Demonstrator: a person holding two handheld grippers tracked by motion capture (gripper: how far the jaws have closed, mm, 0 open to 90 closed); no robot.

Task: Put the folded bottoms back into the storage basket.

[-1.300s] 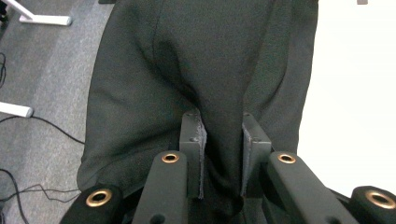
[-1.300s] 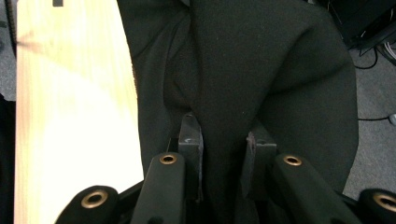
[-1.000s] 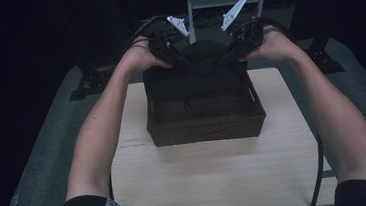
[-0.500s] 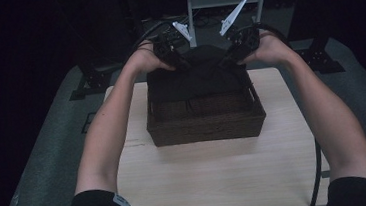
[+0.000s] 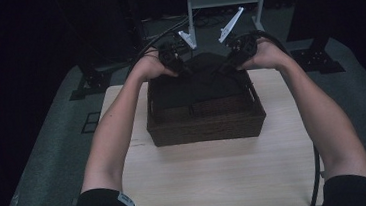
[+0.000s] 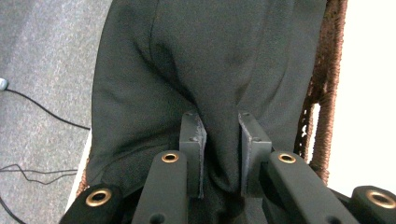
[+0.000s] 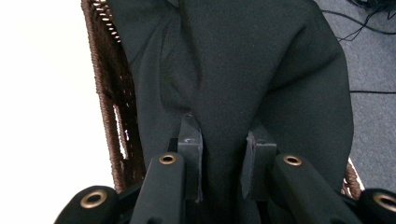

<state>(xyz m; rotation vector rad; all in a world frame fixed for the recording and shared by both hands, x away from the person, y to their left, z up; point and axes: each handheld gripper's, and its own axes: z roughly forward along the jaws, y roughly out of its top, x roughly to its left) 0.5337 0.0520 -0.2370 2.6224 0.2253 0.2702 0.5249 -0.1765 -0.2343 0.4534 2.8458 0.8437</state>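
Fabric, a dark charcoal, soft, matte cloth point(image 5: 200, 79), is lying bunched between both pairs of tongs and spreading away from them into a dark brown, rectangular woven wicker basket point(image 5: 205, 126). The left gripper point(image 5: 174, 58) is clamping a fold of that cloth: in the left gripper view point(image 6: 219, 154) a thick ridge of it is running up between the two flat grey pads point(image 6: 194, 140), which are pressing on it from either side. The right gripper point(image 5: 239, 53) is doing the same at the other far corner, and in the right gripper view point(image 7: 219, 154) the cloth is being pinched between its pads point(image 7: 189, 137) and is fanning out beyond them in smooth, rounded folds.

Seen from each gripper, the basket's rough, ribbed rim is showing just beside the cloth on the outer side, with a slot-shaped handle opening in the weave. In the high view the cloth is draping over the basket's far edge right under the tongs and covering most of its inside. The basket is sitting on a pale, smooth wooden tabletop point(image 5: 218, 180), on the person's side of the tongs. Grey, speckled carpet point(image 6: 42, 70) with thin black cables is lying past the cloth.
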